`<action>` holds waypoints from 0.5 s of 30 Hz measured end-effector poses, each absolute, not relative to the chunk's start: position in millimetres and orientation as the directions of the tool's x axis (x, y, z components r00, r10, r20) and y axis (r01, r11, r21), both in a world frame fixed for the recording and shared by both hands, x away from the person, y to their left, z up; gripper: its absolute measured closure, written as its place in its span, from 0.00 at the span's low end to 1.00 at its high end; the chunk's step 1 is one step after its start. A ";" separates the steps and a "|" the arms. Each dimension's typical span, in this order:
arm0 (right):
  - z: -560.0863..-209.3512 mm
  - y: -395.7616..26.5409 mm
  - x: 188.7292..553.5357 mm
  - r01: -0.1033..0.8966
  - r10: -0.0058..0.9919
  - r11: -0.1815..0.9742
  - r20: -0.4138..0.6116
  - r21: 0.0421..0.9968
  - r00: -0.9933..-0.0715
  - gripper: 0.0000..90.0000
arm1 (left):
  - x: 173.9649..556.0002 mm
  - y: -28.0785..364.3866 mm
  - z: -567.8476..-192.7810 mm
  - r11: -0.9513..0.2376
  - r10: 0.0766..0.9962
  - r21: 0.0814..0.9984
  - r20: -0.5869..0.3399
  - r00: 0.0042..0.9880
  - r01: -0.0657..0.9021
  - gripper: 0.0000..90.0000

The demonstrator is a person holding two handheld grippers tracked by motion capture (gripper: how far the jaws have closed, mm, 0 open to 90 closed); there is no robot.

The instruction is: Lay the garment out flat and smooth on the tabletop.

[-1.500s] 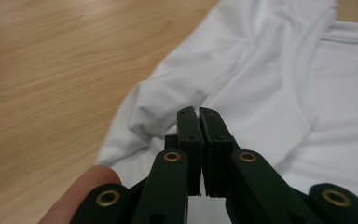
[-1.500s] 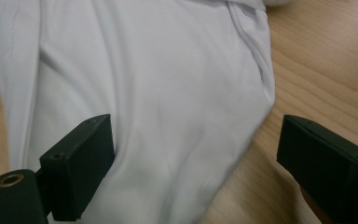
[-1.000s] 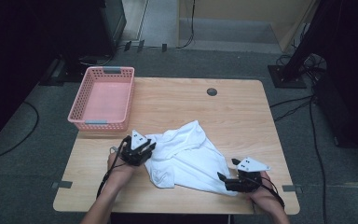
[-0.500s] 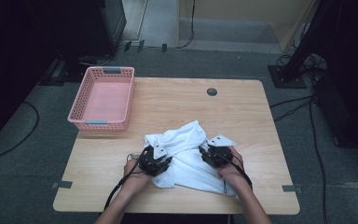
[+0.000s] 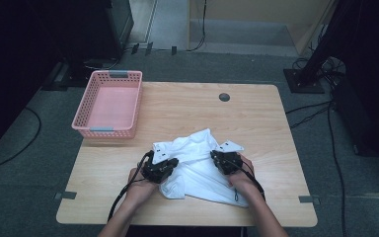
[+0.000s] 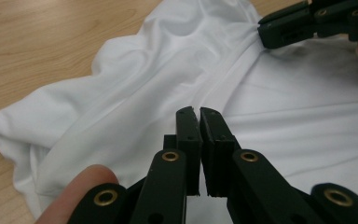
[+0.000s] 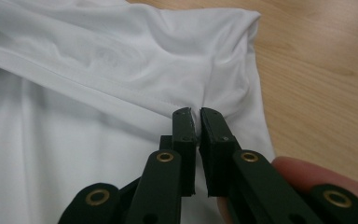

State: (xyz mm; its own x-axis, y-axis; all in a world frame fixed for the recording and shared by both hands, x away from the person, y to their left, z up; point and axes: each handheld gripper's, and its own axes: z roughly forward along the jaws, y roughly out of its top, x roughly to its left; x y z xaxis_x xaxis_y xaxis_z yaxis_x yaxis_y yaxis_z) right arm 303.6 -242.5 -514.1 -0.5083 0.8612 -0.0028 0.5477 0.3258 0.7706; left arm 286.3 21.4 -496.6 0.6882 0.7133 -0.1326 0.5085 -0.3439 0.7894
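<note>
Here, the wooden table [image 5: 187, 106] w/ a pale grain top stood on grey carpet [image 5: 39, 197] in a dim room; dark equipment lay at far left & far right, and cables [image 5: 316, 111] trailed over the floor at right. A round cable port [image 5: 224, 97] sat near the table's far edge. A pink basket [image 5: 107, 104] rested on the far-left corner, hanging a bit over the left edge, well apart from the work.

The white garment [image 5: 197, 165] lay crumpled near the table's near edge, about the middle, spread btw. both hands.

The left gripper [image 5: 161, 168] sat on the cloth's left part. In the left gripper view its jaws had just been closing & stood pressed together on a fold of the white garment [image 6: 135, 107], fabric drawn into creases running to the tips; a fingertip [image 6: 81, 186] showed at bottom left. The right gripper [image 6: 317, 21] showed at the top right of that view, also on the cloth.

The right gripper [image 5: 225, 160] sat on the cloth's right part. In the right gripper view its jaws had likewise just been closing & pinched a seam ridge of the garment [image 7: 98, 70], w/ bare table [image 7: 321, 60] at right and a finger [image 7: 307, 172] near the bottom.
</note>
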 end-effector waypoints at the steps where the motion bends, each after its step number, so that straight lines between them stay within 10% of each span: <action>1: -515.1 -245.8 298.9 0.554 0.861 0.303 0.026 0.775 -0.508 0.96 | 282.7 22.9 -494.5 -0.325 0.702 0.795 -0.159 0.694 0.512 0.99; 15: -483.8 -260.6 236.9 0.519 0.836 0.202 0.130 0.831 -0.534 0.96 | 245.3 37.5 -476.8 -0.300 0.692 0.833 -0.146 0.707 0.466 0.99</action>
State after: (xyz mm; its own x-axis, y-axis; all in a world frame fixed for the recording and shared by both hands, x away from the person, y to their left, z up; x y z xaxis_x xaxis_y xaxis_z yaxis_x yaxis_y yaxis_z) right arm 236.9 -260.6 -483.8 -0.5337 0.8356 0.1301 0.5189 0.2021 0.8306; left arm 245.3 37.5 -476.8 0.7067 0.6922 -0.1463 0.4659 -0.2997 0.8325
